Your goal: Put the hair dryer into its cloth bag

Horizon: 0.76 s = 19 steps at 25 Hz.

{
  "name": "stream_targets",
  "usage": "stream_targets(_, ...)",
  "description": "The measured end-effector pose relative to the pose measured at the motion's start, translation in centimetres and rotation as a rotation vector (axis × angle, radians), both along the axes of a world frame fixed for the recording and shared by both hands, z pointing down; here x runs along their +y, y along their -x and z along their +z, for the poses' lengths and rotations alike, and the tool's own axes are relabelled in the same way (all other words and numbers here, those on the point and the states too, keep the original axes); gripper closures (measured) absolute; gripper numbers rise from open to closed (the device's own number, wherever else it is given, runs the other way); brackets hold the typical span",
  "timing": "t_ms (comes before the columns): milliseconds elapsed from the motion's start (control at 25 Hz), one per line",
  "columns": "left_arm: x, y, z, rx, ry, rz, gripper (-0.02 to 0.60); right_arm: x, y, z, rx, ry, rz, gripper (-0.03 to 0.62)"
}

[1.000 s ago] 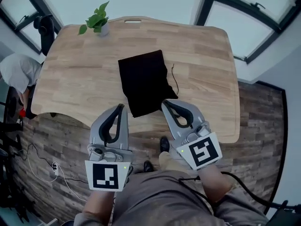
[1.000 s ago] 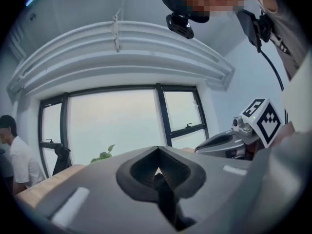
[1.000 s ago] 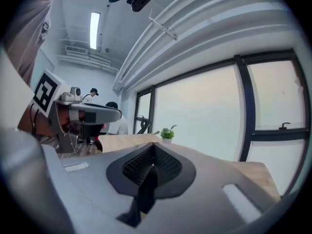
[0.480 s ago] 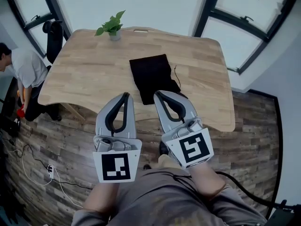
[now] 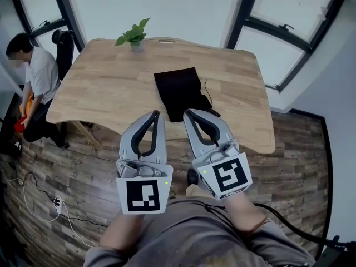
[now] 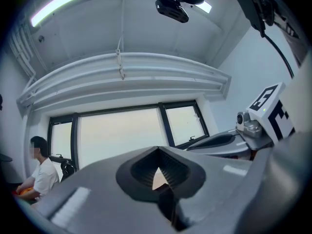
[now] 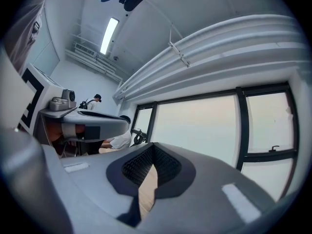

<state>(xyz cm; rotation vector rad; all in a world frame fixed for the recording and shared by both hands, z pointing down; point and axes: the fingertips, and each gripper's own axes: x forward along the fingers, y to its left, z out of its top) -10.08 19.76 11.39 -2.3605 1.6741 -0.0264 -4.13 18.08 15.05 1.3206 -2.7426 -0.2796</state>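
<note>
A seated person [image 5: 34, 82] is at the far left of a wooden tabletop [image 5: 100, 88] that carries a small potted plant [image 5: 133, 36] at its far edge and a flat black cloth bag [image 5: 178, 90] at its middle, cord [image 5: 206, 92] trailing right. Nearer the camera, the left tool [image 5: 155, 114] and right tool [image 5: 187, 113] hover side by side, each closed tight on nothing, the bag just beyond their tips.
</note>
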Motion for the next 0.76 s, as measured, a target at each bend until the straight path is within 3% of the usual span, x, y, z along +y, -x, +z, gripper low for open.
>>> stream_targets(560, 0.4, -1.2, 0.6, -0.003, 0.021, 0.028, 0.581, 0.6, -0.9, 0.4, 0.011, 0.007, 0.025, 0.569)
stream_targets(760, 0.1, -1.5, 0.9, 0.011, 0.032, 0.017, 0.581, 0.2, -0.6, -0.7, -0.024, -0.049, -0.002, 0.569)
